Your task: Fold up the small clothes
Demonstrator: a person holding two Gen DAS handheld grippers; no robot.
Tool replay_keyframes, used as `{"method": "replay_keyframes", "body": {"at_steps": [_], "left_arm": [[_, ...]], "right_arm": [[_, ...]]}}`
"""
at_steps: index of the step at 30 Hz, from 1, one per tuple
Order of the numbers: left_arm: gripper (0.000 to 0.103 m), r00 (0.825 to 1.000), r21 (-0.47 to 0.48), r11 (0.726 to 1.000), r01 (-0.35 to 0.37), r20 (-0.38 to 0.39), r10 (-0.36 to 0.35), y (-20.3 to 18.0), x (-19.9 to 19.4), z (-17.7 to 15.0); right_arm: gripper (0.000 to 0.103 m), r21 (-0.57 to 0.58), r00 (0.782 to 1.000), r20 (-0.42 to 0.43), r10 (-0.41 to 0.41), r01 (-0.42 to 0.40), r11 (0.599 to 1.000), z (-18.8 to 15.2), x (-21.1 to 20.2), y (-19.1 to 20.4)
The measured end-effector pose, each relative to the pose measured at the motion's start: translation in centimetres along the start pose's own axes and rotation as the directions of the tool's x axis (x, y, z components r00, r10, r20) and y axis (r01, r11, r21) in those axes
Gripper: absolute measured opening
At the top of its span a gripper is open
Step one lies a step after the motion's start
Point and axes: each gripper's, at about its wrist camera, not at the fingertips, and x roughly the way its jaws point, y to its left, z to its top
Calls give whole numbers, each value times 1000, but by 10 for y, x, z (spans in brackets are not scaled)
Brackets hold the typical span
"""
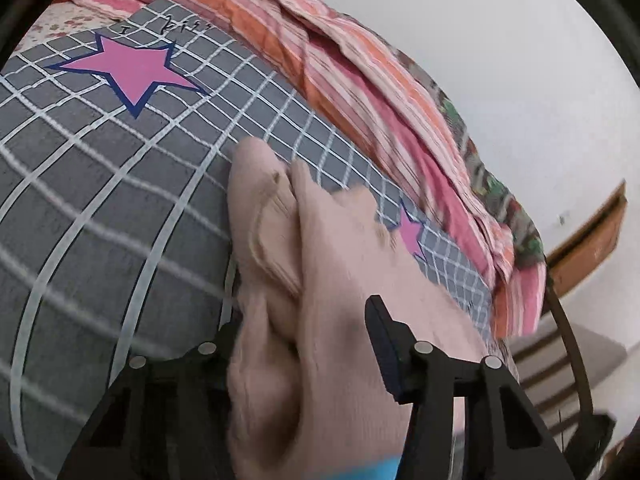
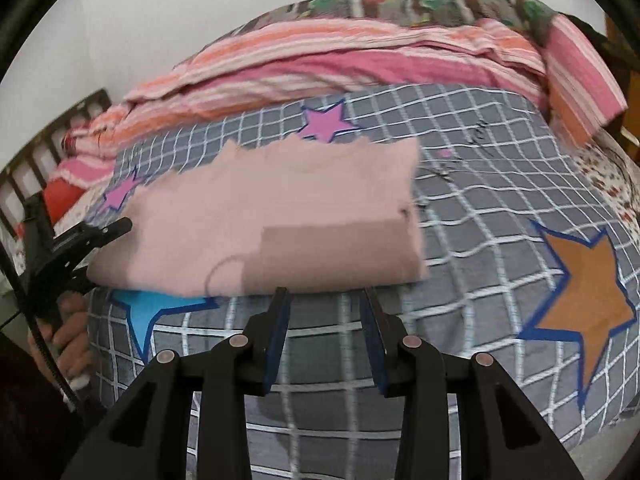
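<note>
Folded pale-pink knitted garment [image 2: 256,220] lying on the bed's grey quilt with white grid lines and printed stars [image 2: 480,216], its long edge nearest the right hand-held gripper [image 2: 324,312]. That gripper hangs just short of the near edge, jaws parted and empty, dark-blue pads showing. The left hand-held gripper [image 1: 304,328] sits at the garment's left end; in its own view the pink knit bunches between the fingers, and the far finger stands clear of the cloth, so the garment lies between the jaws rather than being pinched. A person's hand [image 2: 68,332] holds its handle.

The step in hand appears to be a further fold or a final squaring of the bundle. To do it well, both jaws should take all layers at matching corners, lift together, and lay the edge flush, since soft knit slips and skews readily.

Beyond lies a crumpled pink-and-orange striped blanket [image 2: 340,60]. Dark handwriting-like script [image 1: 168,26] is printed on the quilt near a pink star [image 1: 132,68]; it is too distorted to read.
</note>
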Motion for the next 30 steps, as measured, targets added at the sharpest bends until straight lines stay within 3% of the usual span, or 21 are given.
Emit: {"method": "replay_keyframes", "body": {"at_steps": [4,6,10,18,20,25,30], "left_arm": [[27,996,15,996,-85,15,85,-13,6,10],[24,994,30,993,-110,23,109,-23,3,13],[22,979,133,970,-203,47,198,-62,-2,18],[21,959,330,900,-284,100,266,-189,12,6],[20,958,380,879,-288,94,273,-221,23,-6],[20,960,444,856,-264,35,278,-286,71,-56],[23,940,550,806,-217,-104,324,-307,131,-125]], "right_arm": [[36,18,999,32,-7,7,1000,-1,-10,-21],[36,35,999,46,-1,0,999,0,-13,-33],[36,69,997,70,12,-17,997,4,-16,-56],[36,115,992,115,-47,34,993,13,-33,-103],[36,122,989,122,-83,68,990,13,-39,-116],[36,177,985,123,-121,98,979,7,-50,-143],[36,189,987,106,-123,102,977,-2,-53,-150]]}}
